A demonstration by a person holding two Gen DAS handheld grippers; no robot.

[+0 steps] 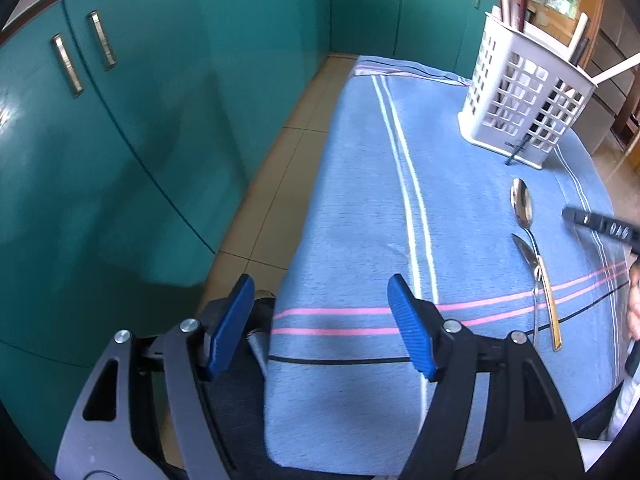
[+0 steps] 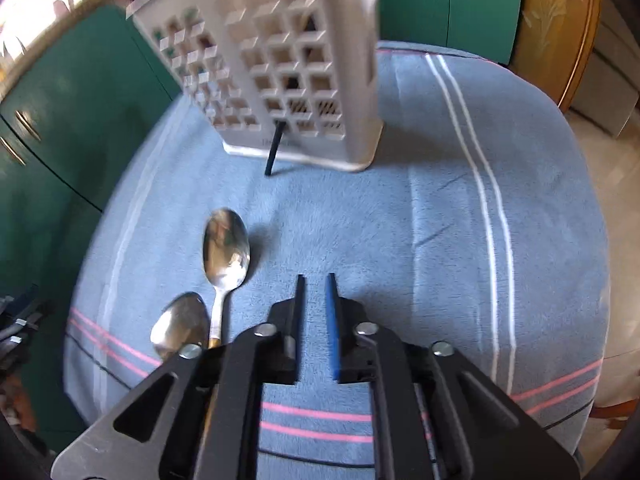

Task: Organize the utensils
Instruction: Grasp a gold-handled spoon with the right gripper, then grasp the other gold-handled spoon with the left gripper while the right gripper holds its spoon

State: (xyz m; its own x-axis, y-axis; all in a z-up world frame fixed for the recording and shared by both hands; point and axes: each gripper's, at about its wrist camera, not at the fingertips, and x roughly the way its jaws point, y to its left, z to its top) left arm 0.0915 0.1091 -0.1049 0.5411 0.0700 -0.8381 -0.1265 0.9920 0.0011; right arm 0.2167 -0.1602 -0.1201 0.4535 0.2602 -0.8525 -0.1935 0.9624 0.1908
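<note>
Here the right gripper [image 2: 314,280], jaws narrow and empty, hangs just right of two spoons [image 2: 226,248] on the table, the caddy [image 2: 280,60] beyond; next, shift left and clamp one; left gripper [image 1: 320,300] waits agape, empty.

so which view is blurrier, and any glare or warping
Right wrist view is blurrier: the white caddy and cloth edges smear, though the spoon stays fairly crisp. Left wrist view is sharper, with glare at the top left corner. Both bend the teal cabinets and darken toward the rims, a fisheye effect.
</note>
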